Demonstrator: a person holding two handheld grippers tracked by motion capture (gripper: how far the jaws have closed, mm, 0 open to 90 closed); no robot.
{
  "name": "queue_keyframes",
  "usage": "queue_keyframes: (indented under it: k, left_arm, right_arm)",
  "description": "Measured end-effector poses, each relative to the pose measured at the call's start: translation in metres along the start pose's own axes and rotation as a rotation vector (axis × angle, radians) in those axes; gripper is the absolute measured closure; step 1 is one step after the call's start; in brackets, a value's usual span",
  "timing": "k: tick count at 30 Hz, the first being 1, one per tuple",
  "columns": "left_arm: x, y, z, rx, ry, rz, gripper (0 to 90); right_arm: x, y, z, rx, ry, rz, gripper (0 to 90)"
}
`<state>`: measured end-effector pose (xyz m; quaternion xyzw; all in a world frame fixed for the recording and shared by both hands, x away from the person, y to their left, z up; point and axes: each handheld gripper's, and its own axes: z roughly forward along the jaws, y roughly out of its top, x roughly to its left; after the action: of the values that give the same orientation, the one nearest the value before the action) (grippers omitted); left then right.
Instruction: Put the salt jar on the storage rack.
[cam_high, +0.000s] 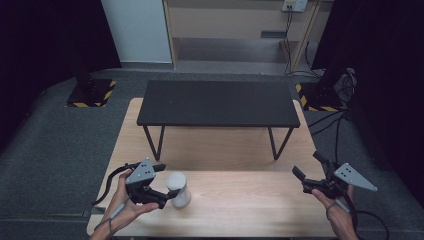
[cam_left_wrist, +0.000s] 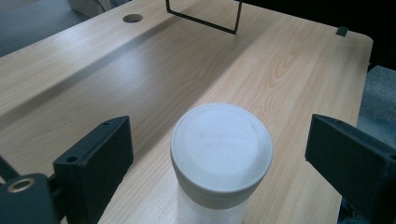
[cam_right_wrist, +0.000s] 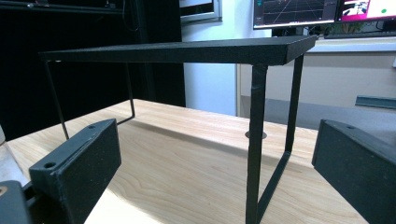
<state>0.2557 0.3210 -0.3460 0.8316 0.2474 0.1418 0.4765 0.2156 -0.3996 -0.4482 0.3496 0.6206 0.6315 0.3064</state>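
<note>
A white jar with a white screw lid (cam_high: 177, 189) stands upright on the wooden table (cam_high: 250, 200) near its front left. My left gripper (cam_high: 166, 183) reaches in from the left, one jaw on each side of the jar. In the left gripper view the lid (cam_left_wrist: 221, 147) sits between the two black jaws with a gap of bare wood on either side, so the pads are not touching it. My right gripper (cam_high: 309, 166) hangs over the table's right edge, open with nothing between its jaws, and faces the black stand (cam_right_wrist: 187, 49).
A low black shelf stand (cam_high: 217, 102) on thin wire legs spans the far half of the table. A round cable hole (cam_left_wrist: 133, 18) is in the tabletop. Grey floor, cables and hazard-striped bases (cam_high: 92, 92) surround the table.
</note>
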Motion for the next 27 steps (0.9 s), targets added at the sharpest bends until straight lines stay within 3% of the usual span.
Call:
queue_keyframes:
  k: [4,17,21,24,27]
  left_arm:
    - [0.008,-0.004,0.006,0.003,-0.03,0.006,8.2]
    - [0.009,-0.006,0.027,0.047,-0.037,0.028,12.4]
    - [0.01,-0.009,0.03,0.047,-0.044,0.043,19.3]
    - [0.012,-0.014,0.032,0.034,-0.054,0.055,31.2]
    - [0.012,-0.016,0.032,0.026,-0.053,0.056,31.6]
  right_arm:
    - [0.0,0.0,0.0,0.001,-0.001,-0.001,1.2]
    - [0.0,0.0,0.0,0.001,0.001,0.0,1.2]
    - [0.0,0.0,0.0,0.002,0.003,-0.001,1.3]
    - [0.0,0.0,0.0,0.002,0.004,-0.001,1.3]
    - [0.0,0.0,0.0,0.002,0.004,-0.001,1.3]
